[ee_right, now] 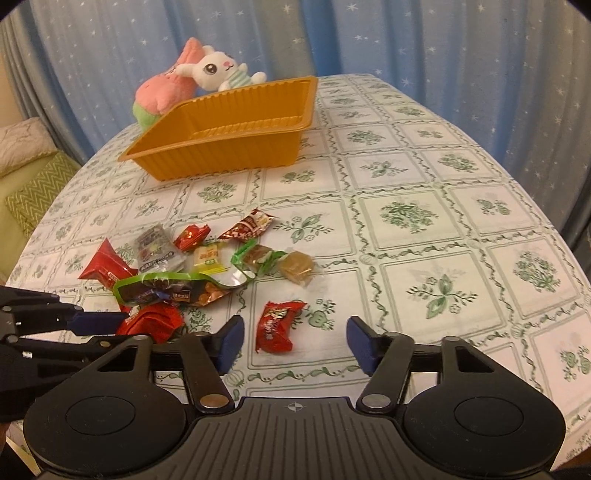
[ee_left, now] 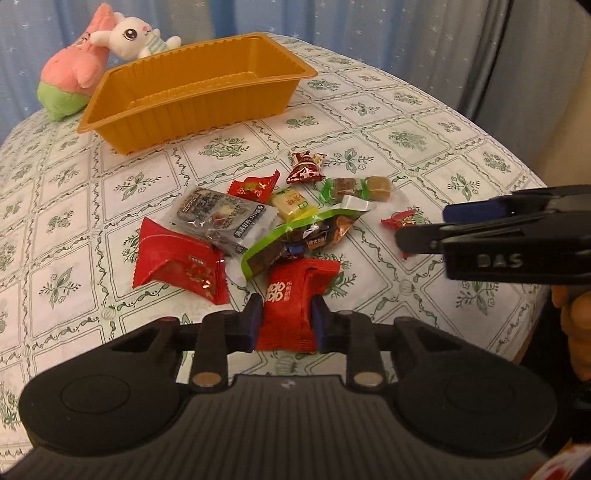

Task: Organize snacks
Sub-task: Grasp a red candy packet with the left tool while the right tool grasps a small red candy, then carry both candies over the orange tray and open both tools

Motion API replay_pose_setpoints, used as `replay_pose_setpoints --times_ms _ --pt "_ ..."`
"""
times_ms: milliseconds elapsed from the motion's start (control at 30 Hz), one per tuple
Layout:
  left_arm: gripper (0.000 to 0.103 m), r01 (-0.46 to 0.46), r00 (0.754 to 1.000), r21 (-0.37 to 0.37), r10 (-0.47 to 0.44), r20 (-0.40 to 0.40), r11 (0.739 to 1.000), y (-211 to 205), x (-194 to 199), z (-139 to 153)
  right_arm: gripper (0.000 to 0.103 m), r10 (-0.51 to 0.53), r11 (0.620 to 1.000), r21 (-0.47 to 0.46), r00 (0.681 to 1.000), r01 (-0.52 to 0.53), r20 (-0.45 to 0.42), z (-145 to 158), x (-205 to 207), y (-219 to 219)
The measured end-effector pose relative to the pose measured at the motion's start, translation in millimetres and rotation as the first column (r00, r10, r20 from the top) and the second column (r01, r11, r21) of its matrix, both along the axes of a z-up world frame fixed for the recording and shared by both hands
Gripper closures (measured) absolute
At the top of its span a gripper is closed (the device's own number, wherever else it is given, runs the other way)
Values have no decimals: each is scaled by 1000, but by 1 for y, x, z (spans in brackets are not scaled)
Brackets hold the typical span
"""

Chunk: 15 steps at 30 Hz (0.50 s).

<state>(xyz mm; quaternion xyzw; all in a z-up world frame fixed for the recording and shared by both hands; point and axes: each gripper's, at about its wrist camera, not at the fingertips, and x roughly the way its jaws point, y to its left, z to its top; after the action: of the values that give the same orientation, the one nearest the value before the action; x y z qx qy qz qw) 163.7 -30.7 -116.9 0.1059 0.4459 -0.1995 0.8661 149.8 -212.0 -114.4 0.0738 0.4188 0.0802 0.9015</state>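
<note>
A pile of wrapped snacks (ee_left: pixel 258 221) lies on the tablecloth in front of an empty orange tray (ee_left: pixel 192 88). My left gripper (ee_left: pixel 286 323) is shut on a red snack packet (ee_left: pixel 295 299) at the near edge of the pile; it also shows in the right wrist view (ee_right: pixel 155 321). My right gripper (ee_right: pixel 293 341) is open, its jaws on either side of a small red candy (ee_right: pixel 277 325), not touching it. The right gripper shows in the left wrist view (ee_left: pixel 424 236) beside that candy (ee_left: pixel 402 219). The tray (ee_right: pixel 229 129) stands farther back.
Two plush toys, a pink one (ee_left: pixel 74 70) and a white rabbit (ee_left: pixel 133 33), lie behind the tray. Blue starred curtains hang behind the round table. A green cushion (ee_right: pixel 33 192) lies left of the table.
</note>
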Motion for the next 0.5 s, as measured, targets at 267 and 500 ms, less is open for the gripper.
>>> replay_pose_setpoints --times_ms 267,500 --pt "78 -77 997 -50 78 4 996 -1 2 -4 73 31 998 -64 999 -30 18 -9 7 16" --pt "81 -133 991 -82 132 -8 988 1 -8 2 84 43 994 -98 998 -38 46 -7 -1 16"
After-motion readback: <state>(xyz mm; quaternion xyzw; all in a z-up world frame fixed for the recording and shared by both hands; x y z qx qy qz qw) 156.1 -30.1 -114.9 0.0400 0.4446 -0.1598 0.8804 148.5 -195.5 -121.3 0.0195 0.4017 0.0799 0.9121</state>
